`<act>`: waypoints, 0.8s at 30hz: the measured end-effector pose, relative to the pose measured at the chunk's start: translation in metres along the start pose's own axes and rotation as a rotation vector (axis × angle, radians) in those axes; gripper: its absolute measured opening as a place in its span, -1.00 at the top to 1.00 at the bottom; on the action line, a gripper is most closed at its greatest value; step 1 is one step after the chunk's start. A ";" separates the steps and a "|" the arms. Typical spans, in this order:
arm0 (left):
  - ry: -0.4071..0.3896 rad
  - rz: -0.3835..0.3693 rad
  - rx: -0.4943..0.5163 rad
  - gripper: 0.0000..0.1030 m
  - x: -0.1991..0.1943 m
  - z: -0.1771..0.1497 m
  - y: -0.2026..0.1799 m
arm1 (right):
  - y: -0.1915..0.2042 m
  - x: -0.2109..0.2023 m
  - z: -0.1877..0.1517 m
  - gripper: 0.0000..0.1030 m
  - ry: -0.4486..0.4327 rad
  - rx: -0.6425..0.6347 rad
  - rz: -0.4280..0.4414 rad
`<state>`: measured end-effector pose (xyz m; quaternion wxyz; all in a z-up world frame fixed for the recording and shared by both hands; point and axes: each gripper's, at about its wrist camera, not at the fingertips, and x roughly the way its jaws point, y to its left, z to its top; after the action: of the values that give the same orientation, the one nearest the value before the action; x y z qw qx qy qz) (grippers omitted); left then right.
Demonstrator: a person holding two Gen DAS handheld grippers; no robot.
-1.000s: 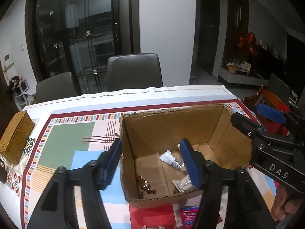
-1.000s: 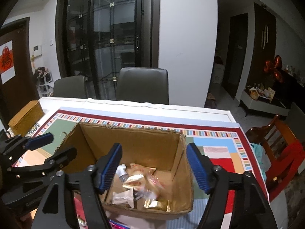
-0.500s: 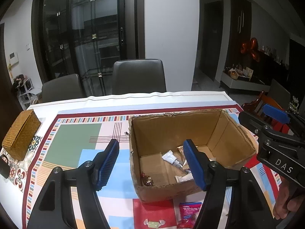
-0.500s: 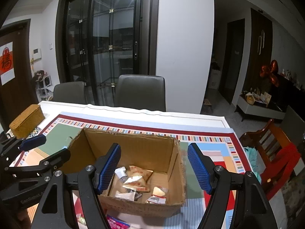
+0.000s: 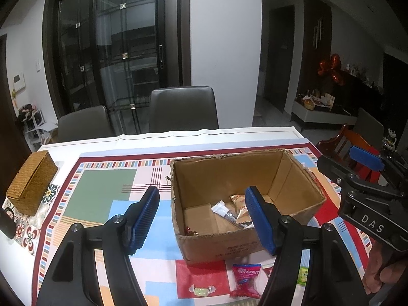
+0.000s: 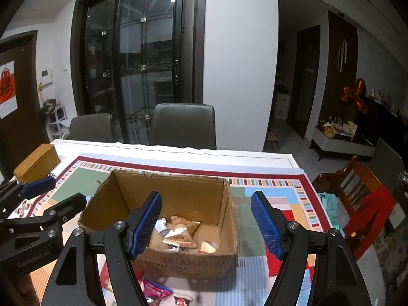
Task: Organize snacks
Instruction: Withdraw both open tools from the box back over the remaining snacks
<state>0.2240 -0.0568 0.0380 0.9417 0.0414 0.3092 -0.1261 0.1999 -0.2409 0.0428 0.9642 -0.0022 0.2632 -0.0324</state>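
Both claws hang empty above a patterned dining table: the left gripper [image 5: 201,216] holds its blue pads parted with nothing between them, straddling the near left corner of the cardboard box [image 5: 301,176] without touching it; the right gripper [image 6: 206,223] likewise stands wide and bare, framing the box's near wall; neither grips a snack. Inside the box, the job looks partly done: a white tube-like sachet [image 5: 223,210] lies beside tan triangular packets [image 6: 179,232] on the box floor, with a small dark red-wrapped sweet [image 5: 190,230] in the near left corner of the box and a pale wedge-shaped packet [image 6: 207,247] by its near right wall. In front of the box, on the tablecloth [image 5: 102,191], several pieces wait: a red-and-pink packet [image 5: 246,279] just before the near wall, a pale green wrapped candy [image 5: 201,290] to its left, and a green-yellow packet [image 5: 302,275] partly hidden behind the left gripper's finger; the right wrist view shows the pink packet [image 6: 155,289] and another small red one [image 6: 179,301] at the frame's foot. Judging by this spread, some of the sorting is done and a handful of loose snacks remains to be lifted in. A woven wicker case [image 5: 32,182] sits well to the left of the box, apparently no part of the work; two grey chairs [image 5: 183,109] stand beyond the box at the table's far edge.
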 end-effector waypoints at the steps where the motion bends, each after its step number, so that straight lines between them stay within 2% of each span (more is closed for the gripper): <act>1: 0.000 -0.001 0.001 -0.34 -0.001 -0.001 0.000 | 0.000 -0.001 0.000 -0.42 0.001 0.002 0.001; 24: 0.021 -0.029 0.036 -0.34 -0.013 -0.030 -0.021 | -0.022 -0.025 -0.032 -0.42 0.036 0.046 -0.059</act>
<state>0.1912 -0.0697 0.0217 0.9356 0.0549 0.3172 -0.1450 0.1609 -0.2603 0.0286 0.9577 0.0127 0.2797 -0.0667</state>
